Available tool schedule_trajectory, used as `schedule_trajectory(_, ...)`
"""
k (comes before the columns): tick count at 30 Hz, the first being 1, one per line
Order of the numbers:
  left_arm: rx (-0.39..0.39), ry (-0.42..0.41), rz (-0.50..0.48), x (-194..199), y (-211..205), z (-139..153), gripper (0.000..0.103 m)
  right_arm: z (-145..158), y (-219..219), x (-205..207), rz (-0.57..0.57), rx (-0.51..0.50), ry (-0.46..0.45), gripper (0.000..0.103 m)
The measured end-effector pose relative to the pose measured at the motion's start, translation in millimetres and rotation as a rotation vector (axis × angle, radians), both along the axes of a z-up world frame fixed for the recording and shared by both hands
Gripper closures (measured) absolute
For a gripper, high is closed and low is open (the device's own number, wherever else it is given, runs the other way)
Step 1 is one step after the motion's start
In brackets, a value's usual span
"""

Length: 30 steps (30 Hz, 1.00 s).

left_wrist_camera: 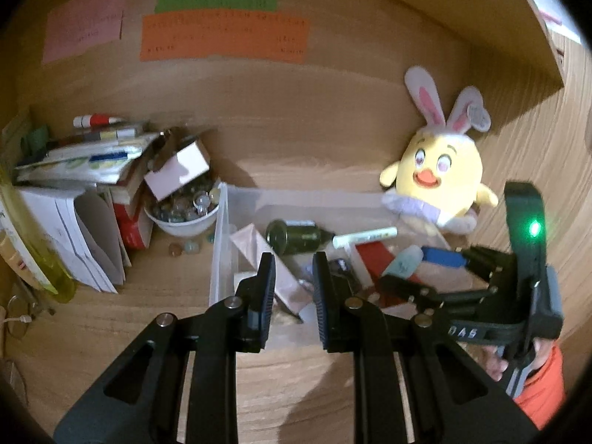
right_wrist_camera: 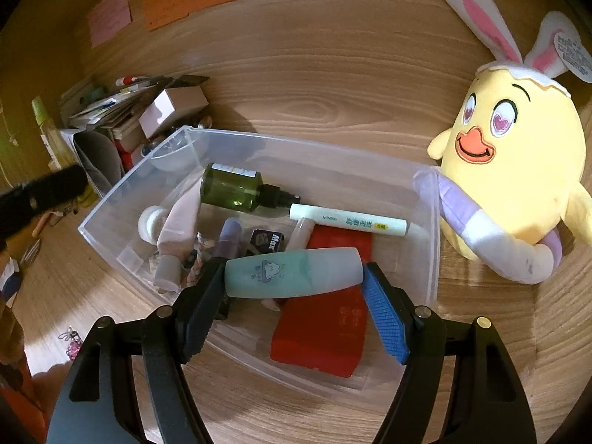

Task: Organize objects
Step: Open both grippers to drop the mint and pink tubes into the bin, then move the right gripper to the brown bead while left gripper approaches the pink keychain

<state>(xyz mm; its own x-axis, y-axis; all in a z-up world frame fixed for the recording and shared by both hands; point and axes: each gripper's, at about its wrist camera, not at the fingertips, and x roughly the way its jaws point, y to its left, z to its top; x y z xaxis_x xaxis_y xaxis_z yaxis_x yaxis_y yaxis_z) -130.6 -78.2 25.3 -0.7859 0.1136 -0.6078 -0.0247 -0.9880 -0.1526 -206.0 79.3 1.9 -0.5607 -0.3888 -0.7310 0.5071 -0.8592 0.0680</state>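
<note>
Clear bin (right_wrist_camera: 433, 259) holds one green bottle (right_wrist_camera: 233, 190), two tubes.

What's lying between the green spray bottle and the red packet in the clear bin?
In the right wrist view, a white tube lies between the green spray bottle and the red packet, inside the clear bin.

Writing on the orange note (left_wrist_camera: 223, 39) and green note (left_wrist_camera: 215, 1) is too blurred to read. The red packet (right_wrist_camera: 325, 318) lies partly hidden behind the teal bottle (right_wrist_camera: 294, 273). The plush chick (right_wrist_camera: 518, 170) is cut off at the right edge.
</note>
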Motion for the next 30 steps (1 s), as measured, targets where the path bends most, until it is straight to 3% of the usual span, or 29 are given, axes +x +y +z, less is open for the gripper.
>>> schedule_trajectory(4,-0.027,-0.012,0.002,5,1,-7,0.067,2,-1,0,-0.001,0.006,-0.005,0.018)
schedule_trajectory(15,-0.109,-0.001,0.013,32,1,-13,0.028,18,-6,26,0.017,0.041,0.064,0.018)
schedule_trajectory(30,-0.129,-0.013,0.027,73,-15,-18,0.009,34,-13,80,0.092,0.001,0.110,0.014)
